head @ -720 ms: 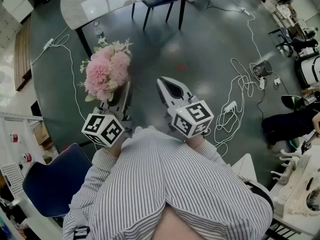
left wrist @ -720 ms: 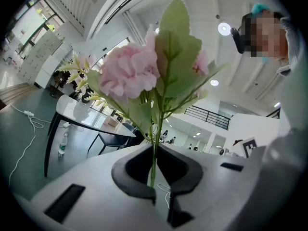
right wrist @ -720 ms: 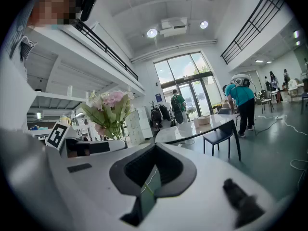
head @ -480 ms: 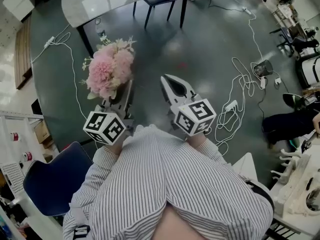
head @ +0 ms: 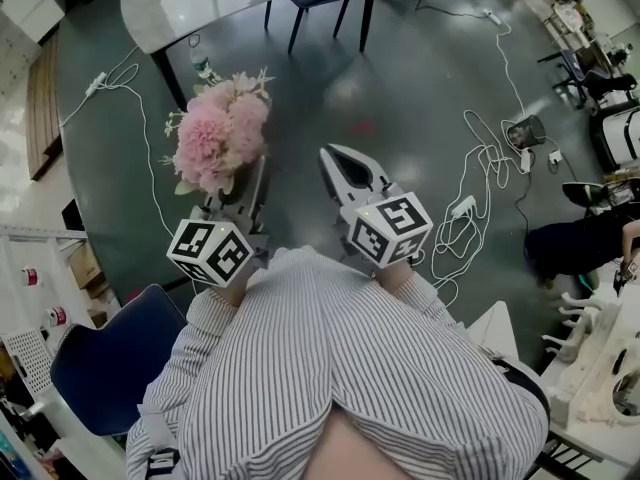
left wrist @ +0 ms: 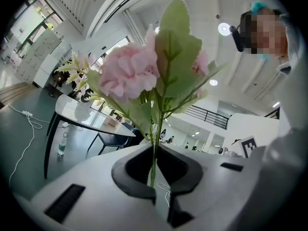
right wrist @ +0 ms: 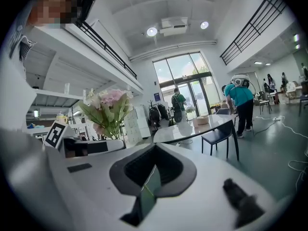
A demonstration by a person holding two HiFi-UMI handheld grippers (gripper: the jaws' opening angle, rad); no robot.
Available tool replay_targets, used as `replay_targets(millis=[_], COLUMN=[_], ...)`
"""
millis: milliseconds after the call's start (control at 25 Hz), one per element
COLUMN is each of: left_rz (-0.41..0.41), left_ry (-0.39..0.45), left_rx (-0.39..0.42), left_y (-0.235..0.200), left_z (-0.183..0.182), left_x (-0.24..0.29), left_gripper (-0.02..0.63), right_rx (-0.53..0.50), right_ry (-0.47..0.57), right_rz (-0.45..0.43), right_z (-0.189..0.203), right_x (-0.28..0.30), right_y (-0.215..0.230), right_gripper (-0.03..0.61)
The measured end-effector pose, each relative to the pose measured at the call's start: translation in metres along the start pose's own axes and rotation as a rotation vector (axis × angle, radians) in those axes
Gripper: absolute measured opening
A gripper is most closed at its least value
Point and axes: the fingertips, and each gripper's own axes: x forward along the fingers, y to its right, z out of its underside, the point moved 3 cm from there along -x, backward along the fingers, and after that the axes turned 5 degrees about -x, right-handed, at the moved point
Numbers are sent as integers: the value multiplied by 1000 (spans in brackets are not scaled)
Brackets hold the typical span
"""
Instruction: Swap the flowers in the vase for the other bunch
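In the head view, two grippers are being held above the floor. One bunch of pink flowers is being carried by the left gripper, beside the right gripper. In the left gripper view, the stems are being clamped between the jaws. In the right gripper view, both jaws are being held together, empty.

Matt, cloth-like flowers; v. glossy tabletop; cloth shirt.
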Motion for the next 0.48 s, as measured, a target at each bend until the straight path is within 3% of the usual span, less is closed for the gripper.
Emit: replay_targets(millis=[480], left_rz=[15], left_ry=[-18], left_rx=[4], left_y=[-27], left_z=[-13], left_x=[5], left_gripper=[32], right_rx=[48], right_ry=[5], right_rz=[-15], right_z=[3], right_x=[31], right_y=[-9], right_gripper=[15])
